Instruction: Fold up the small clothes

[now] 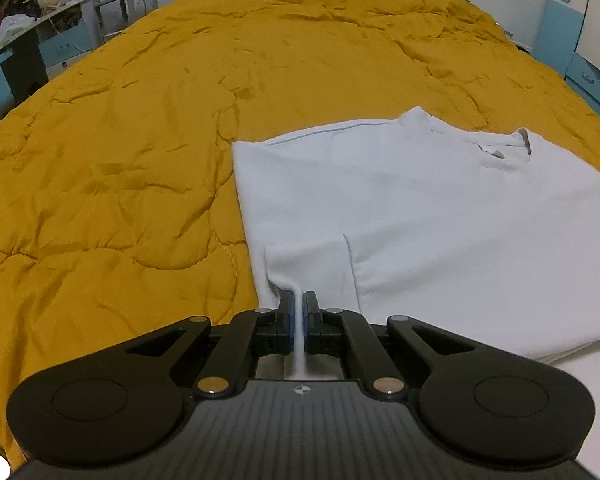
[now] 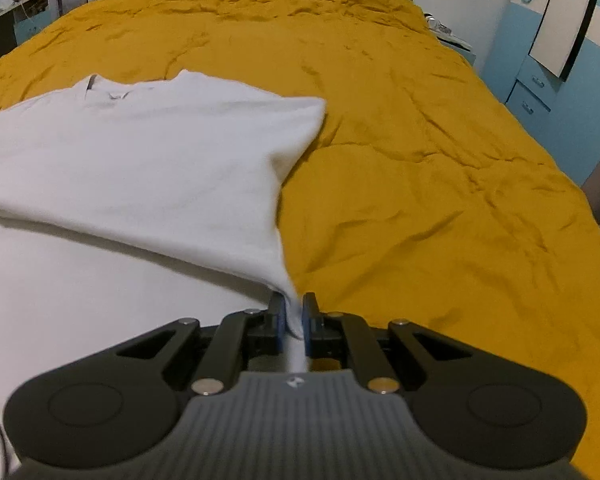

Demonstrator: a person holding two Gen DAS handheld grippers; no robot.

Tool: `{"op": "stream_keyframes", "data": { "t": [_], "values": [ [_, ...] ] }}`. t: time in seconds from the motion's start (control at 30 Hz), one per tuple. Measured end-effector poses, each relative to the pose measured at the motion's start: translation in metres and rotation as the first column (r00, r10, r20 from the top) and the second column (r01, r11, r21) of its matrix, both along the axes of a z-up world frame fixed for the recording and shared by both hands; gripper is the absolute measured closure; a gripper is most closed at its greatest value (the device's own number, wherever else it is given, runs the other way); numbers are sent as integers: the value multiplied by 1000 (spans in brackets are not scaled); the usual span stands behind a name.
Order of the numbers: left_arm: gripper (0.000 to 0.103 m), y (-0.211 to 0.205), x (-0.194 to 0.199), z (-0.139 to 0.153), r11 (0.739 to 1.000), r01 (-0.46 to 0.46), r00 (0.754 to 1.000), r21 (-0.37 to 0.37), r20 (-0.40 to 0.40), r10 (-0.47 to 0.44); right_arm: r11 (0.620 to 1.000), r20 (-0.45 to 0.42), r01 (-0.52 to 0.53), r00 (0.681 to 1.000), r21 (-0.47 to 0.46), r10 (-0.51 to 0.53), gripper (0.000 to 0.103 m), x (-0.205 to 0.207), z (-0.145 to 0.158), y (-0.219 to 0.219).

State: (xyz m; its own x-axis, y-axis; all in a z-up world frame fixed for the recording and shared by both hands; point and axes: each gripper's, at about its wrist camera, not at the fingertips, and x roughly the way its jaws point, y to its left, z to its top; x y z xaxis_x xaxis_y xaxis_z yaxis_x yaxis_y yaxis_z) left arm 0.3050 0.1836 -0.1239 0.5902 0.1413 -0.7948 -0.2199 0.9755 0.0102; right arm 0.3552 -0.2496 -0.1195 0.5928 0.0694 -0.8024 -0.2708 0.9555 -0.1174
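Observation:
A white T-shirt [image 1: 420,208] lies on the mustard-yellow quilt [image 1: 120,160], collar [image 1: 504,152] at the far end, left sleeve folded in. My left gripper [image 1: 299,300] is shut on the shirt's near left hem corner. In the right wrist view the same shirt [image 2: 140,160] spreads to the left, and my right gripper [image 2: 293,304] is shut on its near right hem corner, lifted a little off the quilt [image 2: 420,200]. The fabric runs taut up from both grippers. A lower layer of white cloth [image 2: 80,288] lies under the raised hem.
The quilt covers a large bed. A desk and shelves with clutter [image 1: 28,20] stand at the far left, with a metal chair [image 1: 112,4] beside them. Blue cabinets [image 2: 548,92] and a wall line the right side.

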Motion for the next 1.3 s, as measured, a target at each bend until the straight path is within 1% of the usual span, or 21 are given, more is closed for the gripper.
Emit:
{"op": "stream_keyframes", "data": {
  "t": [0.03, 0.13, 0.23, 0.33, 0.43, 0.5, 0.6, 0.63, 0.7, 0.8, 0.87, 0.97, 1.07, 1.13, 1.3],
  "values": [
    [98, -1, -3, -1, 1000, 5, 1000, 3, 2, -5, 1000, 2, 11, 1000, 26, -11, 98, -1, 8, -3],
    [93, 2, -3, -1, 1000, 7, 1000, 11, 2, -7, 990, 20, 16, 1000, 138, -19, 96, -5, 32, -10],
    [93, 0, -5, -1, 1000, 2, 1000, 14, 6, -2, 972, 33, 17, 999, 233, -25, 96, 13, 44, -8],
    [93, -1, -6, -3, 1000, -2, 1000, 19, 13, 1, 961, 44, 29, 998, 274, -43, 96, 43, 39, 4],
    [93, -2, -7, -4, 1000, 1, 1000, 23, 21, -2, 936, 13, 65, 997, 347, -74, 96, 75, 25, 11],
    [92, 0, -9, -4, 1000, 0, 1000, 16, 28, -1, 935, -6, 92, 995, 342, -96, 96, 92, 14, 16],
    [89, 1, -10, -7, 1000, 8, 999, 17, 32, -9, 945, -79, 153, 988, 290, -136, 97, 107, -14, 17],
    [88, 2, -10, -8, 1000, 15, 999, 20, 31, -16, 946, -97, 162, 985, 280, -140, 100, 108, -21, 15],
    [88, 1, -9, -7, 999, 25, 999, 30, 25, -26, 949, -98, 153, 987, 274, -131, 99, 107, -26, 14],
    [85, 0, -9, -1, 998, 33, 999, 46, 16, -34, 963, -74, 146, 988, 226, -132, 95, 102, -13, 19],
    [79, -1, -12, 6, 998, 38, 999, 56, 16, -39, 969, -59, 134, 991, 210, -124, 95, 97, -4, 20],
    [79, -6, -22, 16, 995, 59, 998, 81, 13, -60, 974, -52, 101, 994, 204, -93, 93, 83, 11, 22],
    [79, -13, -38, 29, 992, 102, 994, 81, 16, -104, 980, -37, 44, 999, 193, -37, 92, 57, 28, 23],
    [78, -18, -53, 39, 987, 142, 989, 81, 20, -144, 979, -33, -5, 999, 203, 12, 87, 38, 41, 24],
    [72, -31, -94, 61, 966, 237, 970, 106, 33, -242, 971, -26, -120, 991, 205, 128, 80, -19, 65, 26]
  ]
}}
